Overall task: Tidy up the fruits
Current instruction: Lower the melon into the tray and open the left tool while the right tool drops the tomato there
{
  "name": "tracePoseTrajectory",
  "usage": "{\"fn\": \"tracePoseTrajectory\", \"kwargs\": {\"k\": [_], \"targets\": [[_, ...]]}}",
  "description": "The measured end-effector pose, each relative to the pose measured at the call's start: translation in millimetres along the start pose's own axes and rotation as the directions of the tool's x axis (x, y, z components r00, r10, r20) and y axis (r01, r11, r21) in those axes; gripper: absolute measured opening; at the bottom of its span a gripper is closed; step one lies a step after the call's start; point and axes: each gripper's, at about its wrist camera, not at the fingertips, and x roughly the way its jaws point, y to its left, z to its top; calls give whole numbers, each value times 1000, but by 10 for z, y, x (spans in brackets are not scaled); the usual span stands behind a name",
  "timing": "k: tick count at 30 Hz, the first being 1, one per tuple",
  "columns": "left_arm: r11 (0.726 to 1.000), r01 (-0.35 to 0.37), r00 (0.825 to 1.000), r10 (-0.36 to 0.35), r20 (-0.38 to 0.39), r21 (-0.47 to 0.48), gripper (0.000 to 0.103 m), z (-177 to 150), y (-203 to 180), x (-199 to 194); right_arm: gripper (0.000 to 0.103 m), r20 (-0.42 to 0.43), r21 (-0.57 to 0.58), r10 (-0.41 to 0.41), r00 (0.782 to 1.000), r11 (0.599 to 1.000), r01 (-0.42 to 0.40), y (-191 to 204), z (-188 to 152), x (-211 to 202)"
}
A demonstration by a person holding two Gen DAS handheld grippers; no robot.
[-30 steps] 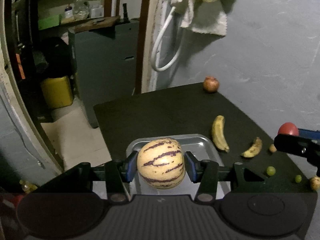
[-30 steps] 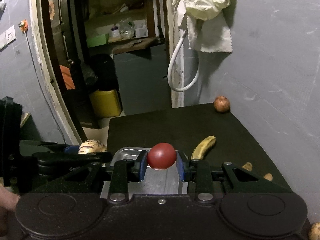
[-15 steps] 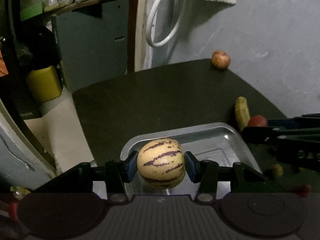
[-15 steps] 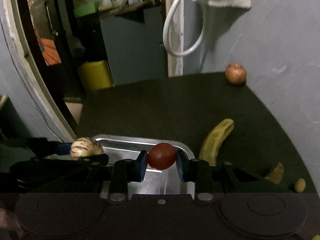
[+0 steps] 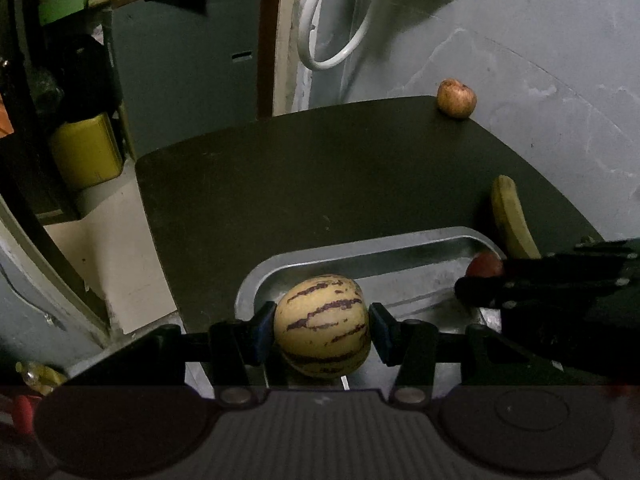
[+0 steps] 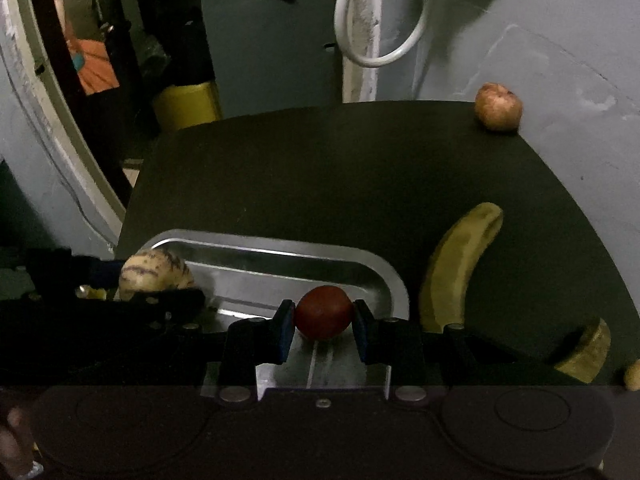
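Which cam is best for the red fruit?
Right wrist: the red fruit sits centered and whole between the right tongs. Left wrist shows only a sliver at the right edge, behind those tongs.

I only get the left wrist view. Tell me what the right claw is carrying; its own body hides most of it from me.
Observer: The right claw is shut on a round dark-red fruit, with one pad on each side of it.
Operator: Report where that fruit is relative to the tray.
Observer: It hangs over the near right part of the metal tray, inside the rim. I cannot tell whether it touches the tray floor.
Operator: Name anything lying right of the banana; I'm blocked there.
Observer: Right of the banana, a shorter banana piece lies on the dark table.
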Motion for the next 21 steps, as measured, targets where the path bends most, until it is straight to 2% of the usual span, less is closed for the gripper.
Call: {"fn": "tracePoseTrajectory", "kwargs": {"k": [12, 18, 21], "targets": [[1000, -11, 1000, 11, 4, 7, 55, 61, -12, -8, 37, -20, 8, 14, 1000, 1000, -13, -24, -31, 60], [1000, -2, 1000, 2, 24, 1, 60, 125, 11, -70, 40, 3, 26, 8, 1000, 1000, -8, -57, -20, -56], [1000, 5, 999, -5, 32, -6, 64, 160, 41, -113, 46, 26, 62, 0, 1000, 998, -1, -118, 0, -204]]}}
